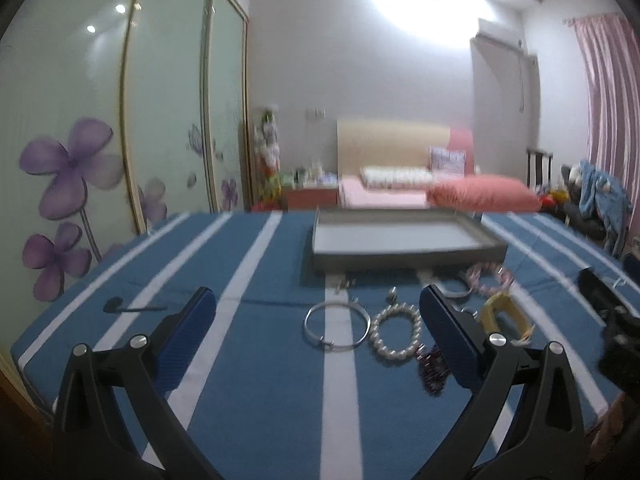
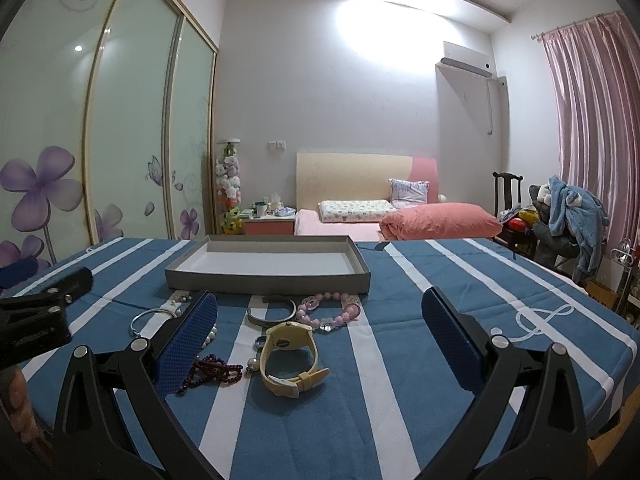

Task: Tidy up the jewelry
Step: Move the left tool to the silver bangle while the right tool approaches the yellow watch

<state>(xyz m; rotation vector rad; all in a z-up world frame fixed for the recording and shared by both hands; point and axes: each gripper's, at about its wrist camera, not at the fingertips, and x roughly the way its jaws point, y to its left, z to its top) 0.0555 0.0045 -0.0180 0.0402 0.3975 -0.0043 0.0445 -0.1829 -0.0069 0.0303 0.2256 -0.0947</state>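
A grey tray [image 1: 400, 258] [image 2: 260, 278] with a white floor stands empty on the blue striped cloth. In front of it lies jewelry: a silver bangle [image 1: 336, 326] [image 2: 150, 316], a pearl bracelet [image 1: 396, 336], a pink bead bracelet [image 1: 486, 278] [image 2: 328, 312], a yellow watch [image 2: 290, 354] [image 1: 502, 314], dark red beads [image 2: 212, 372] [image 1: 432, 364] and a grey cuff [image 2: 271, 313]. My left gripper [image 1: 318, 320] hangs open above the bangle and pearls. My right gripper [image 2: 320, 320] is open over the watch. Neither holds anything.
A dark hairpin-like piece [image 1: 132, 306] lies at the left on the cloth. Behind the table stand a bed with a pink pillow [image 2: 436, 220], a wardrobe with purple flowers [image 2: 100, 140] and a chair piled with clothes [image 2: 568, 216]. The cloth [image 2: 480, 280] is bare at right.
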